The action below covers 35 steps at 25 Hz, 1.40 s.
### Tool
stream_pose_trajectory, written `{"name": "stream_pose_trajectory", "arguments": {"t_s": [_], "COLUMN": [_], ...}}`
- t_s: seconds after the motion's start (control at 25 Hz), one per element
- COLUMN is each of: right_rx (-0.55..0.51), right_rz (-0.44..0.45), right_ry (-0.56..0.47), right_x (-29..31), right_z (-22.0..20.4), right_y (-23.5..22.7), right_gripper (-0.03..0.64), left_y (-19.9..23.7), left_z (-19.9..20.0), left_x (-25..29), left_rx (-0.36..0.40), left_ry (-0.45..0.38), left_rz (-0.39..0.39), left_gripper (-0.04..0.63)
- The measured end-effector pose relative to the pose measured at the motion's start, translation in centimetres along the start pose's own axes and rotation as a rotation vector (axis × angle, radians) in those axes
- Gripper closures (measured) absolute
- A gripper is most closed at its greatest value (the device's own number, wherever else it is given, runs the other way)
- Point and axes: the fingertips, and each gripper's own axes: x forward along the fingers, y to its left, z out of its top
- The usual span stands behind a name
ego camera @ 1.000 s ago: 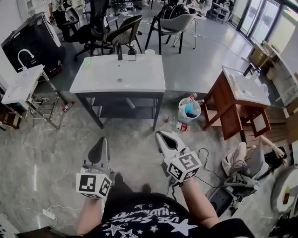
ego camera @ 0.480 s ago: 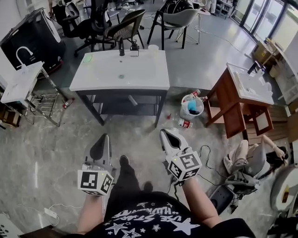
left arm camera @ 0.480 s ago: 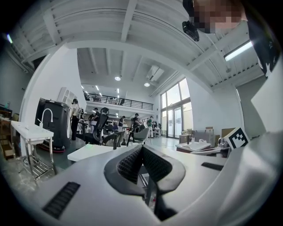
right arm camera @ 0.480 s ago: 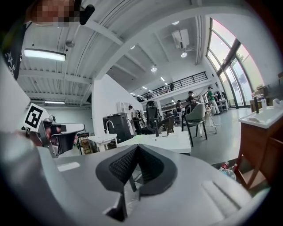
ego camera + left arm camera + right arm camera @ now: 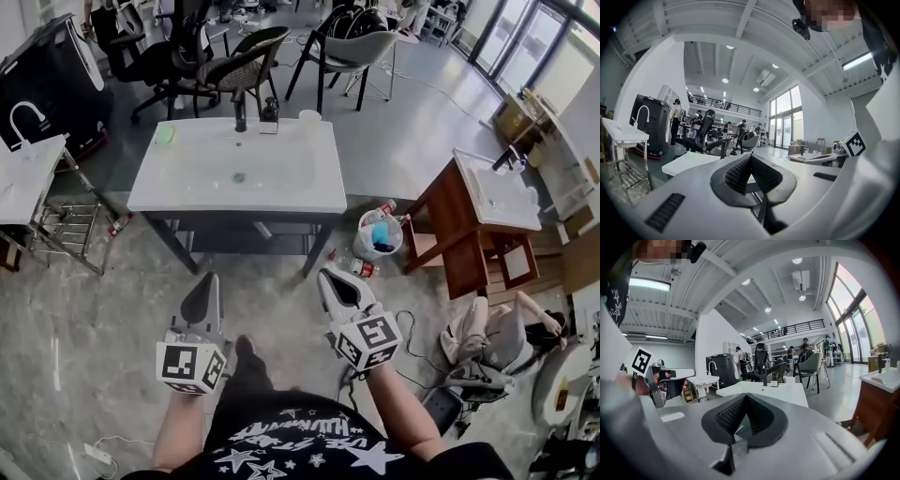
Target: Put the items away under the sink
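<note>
A white sink table (image 5: 281, 178) with a dark shelf (image 5: 246, 230) beneath it stands ahead in the head view. On the floor to its right, a white bucket (image 5: 379, 234) holds blue and red items. One small bottle (image 5: 362, 268) lies in front of the bucket and another (image 5: 386, 205) behind it. My left gripper (image 5: 208, 281) is shut and empty, held level short of the table. My right gripper (image 5: 325, 275) is also shut with nothing in it. The left gripper view (image 5: 750, 157) and the right gripper view (image 5: 744, 395) both show the pads meeting.
A faucet (image 5: 241, 111), a white cup (image 5: 309, 117) and a green thing (image 5: 165, 134) stand on the sink top. A wooden sink stand (image 5: 473, 239) is at the right. A small white sink (image 5: 19, 178) over a metal rack (image 5: 70, 225) is at the left. Chairs stand behind. Cables (image 5: 412, 323) lie on the floor.
Both grippers and the person have moved forward towards the sink table, which now looks larger and nearer. Both grippers stay shut and empty.
</note>
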Motion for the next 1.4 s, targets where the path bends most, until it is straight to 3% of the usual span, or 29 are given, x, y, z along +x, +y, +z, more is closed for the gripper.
{"name": "stream_pose_trajectory", "arguments": {"t_s": [0.76,1.0,1.4], "right_rx": [0.045,0.07,0.043], "right_rz": [-0.087,-0.116,-0.167], "right_ry": [0.004,0.022,0.024], "right_x": [16.7,18.9,21.7], "right_z": [3.9,3.3,3.8], "right_y": [-0.9,-0.1,-2.9], "right_gripper": [0.614,0.614,0.614], "left_y": [13.2,15.5,17.7], "left_z": [1.4,1.0,0.7], "left_x": [10.2,12.2,14.5], "left_rx": [-0.021,-0.017,-0.036], "left_ry": [0.027,0.048,0.049], "left_rz": [-0.063,-0.112,-0.098], "left_gripper": [0.586,0.586,0.586]}}
